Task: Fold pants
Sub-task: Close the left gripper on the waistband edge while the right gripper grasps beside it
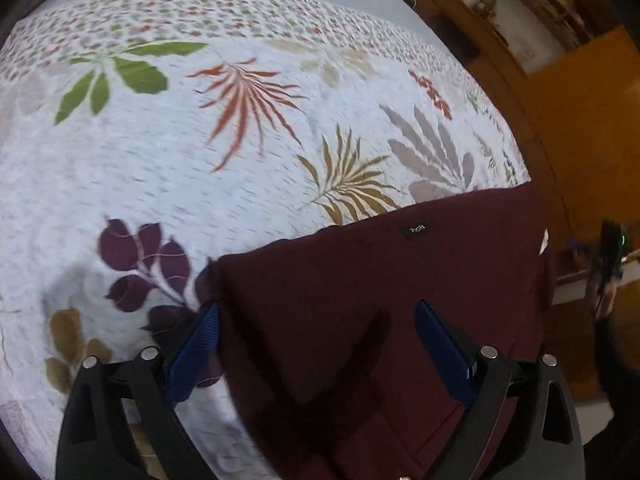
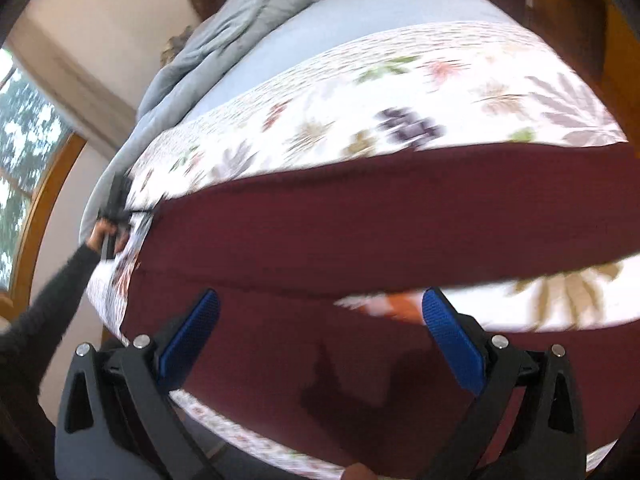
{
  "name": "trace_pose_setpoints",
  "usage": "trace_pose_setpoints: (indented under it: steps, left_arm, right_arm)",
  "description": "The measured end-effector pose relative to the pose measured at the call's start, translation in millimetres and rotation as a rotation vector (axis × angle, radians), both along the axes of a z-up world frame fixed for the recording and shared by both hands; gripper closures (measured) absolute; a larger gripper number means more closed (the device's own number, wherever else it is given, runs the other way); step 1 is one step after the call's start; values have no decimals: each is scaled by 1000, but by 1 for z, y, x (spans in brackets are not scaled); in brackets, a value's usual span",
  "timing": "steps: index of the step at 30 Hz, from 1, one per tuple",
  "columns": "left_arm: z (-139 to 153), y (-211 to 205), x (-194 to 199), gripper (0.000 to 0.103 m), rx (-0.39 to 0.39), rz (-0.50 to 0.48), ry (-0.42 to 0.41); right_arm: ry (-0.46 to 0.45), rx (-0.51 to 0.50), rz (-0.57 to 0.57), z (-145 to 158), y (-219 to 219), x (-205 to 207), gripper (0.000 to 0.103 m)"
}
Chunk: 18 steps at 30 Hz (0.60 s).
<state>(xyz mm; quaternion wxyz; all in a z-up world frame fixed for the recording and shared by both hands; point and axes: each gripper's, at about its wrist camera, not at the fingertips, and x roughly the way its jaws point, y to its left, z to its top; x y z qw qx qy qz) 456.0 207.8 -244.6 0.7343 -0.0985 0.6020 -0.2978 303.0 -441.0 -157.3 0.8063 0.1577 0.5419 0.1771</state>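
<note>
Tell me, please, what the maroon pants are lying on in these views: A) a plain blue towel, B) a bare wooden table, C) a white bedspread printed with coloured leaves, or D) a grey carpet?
C: the maroon pants lie spread over a white bedspread printed with green, orange, tan and purple leaves, and both open grippers hover above them.

Pants: 1 pair, dark maroon, soft matte knit. Lying flat in front of me, spread wide. Small black label with pale lettering sits just below the top edge in my left wrist view; that edge runs straight and level. From my right wrist view the pants stretch as 1 long band across the frame, with a second maroon section below, the 2 parted toward the right by a narrow gap. Surface mostly smooth, few wrinkles.
</note>
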Motion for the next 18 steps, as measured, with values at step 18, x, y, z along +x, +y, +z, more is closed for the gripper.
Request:
trace_pose_setpoints:
  steps: [18]
  left_arm:
    - [-12,-11,14,6,36,97,44]
  right_arm:
    - [196,-84,-218,-73,-285,121,2]
